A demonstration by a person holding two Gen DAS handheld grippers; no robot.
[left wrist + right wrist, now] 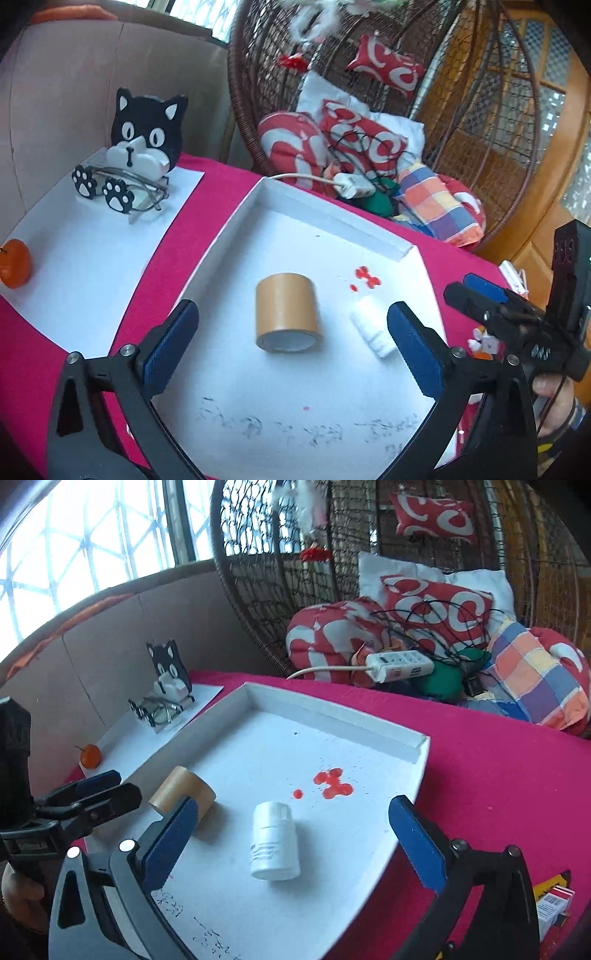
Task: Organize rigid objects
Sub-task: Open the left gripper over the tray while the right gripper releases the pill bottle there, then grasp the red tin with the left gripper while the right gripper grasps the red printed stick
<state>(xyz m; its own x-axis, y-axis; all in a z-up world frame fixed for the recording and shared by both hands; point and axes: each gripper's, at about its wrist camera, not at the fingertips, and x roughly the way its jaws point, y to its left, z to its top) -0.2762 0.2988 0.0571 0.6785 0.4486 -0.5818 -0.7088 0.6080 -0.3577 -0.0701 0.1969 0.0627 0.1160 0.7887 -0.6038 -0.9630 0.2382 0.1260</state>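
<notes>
Landmark: the white tray (332,210) on the pink tablecloth (221,177); every place below is given relative to it.
Left gripper (291,347): my fingers are spread wide and pinch nothing; the roll of tape (286,314) sits in the gap between them, with clear space on both sides.
Right gripper (291,838): my fingers are spread wide and pinch nothing; the white bottle (275,843) lies between them, untouched.
Roll of tape: inside the tray, near its middle, standing on one flat end.
White bottle: inside the tray, lying on its side, just beside the roll of tape and near the red stains (332,782) on the tray floor.
Done, as I judge it: two rigid items lie loose inside the tray.
Cat-shaped holder (147,136): outside the tray, on the white sheet (92,258) to its left, with a pair of glasses (136,192) resting on it.
Orange fruit (14,262): outside the tray, on the same sheet, nearer to me.
Small boxes (554,908): outside the tray, off its right edge, on the cloth.
Left to do, as I judge it: the items outside the tray may need collecting; I cannot tell which ones the task covers.
</notes>
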